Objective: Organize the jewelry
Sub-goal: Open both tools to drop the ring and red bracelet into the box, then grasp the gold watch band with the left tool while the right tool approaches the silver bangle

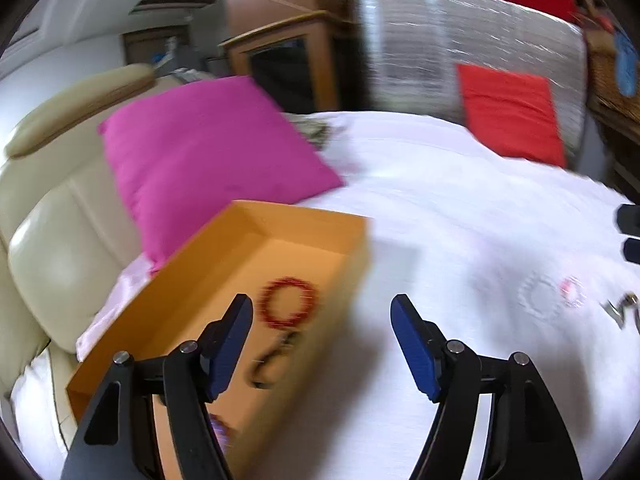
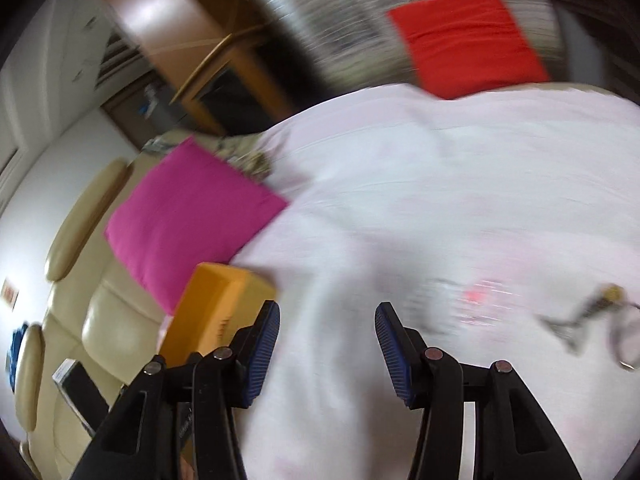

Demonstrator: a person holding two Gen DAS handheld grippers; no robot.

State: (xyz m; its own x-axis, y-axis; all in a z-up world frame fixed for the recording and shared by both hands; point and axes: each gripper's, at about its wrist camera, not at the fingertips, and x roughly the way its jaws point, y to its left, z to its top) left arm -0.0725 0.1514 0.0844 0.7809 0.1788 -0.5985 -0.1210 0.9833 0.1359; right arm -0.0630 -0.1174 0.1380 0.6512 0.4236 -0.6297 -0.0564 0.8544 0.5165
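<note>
No legible text anywhere.

I see a box on the bed, a bracelet inside it. A pillow lies behind the box. More jewelry lies on the bed, right of the box.

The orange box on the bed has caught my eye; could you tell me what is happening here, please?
A person is sorting jewelry into the orange box, using a handheld claw in each hand. A red bead bracelet and a dark piece already lie inside. Both the left claw and the right claw are open and empty. Several pieces remain on the white sheet, including a metallic item; blur hides what they are.
</note>
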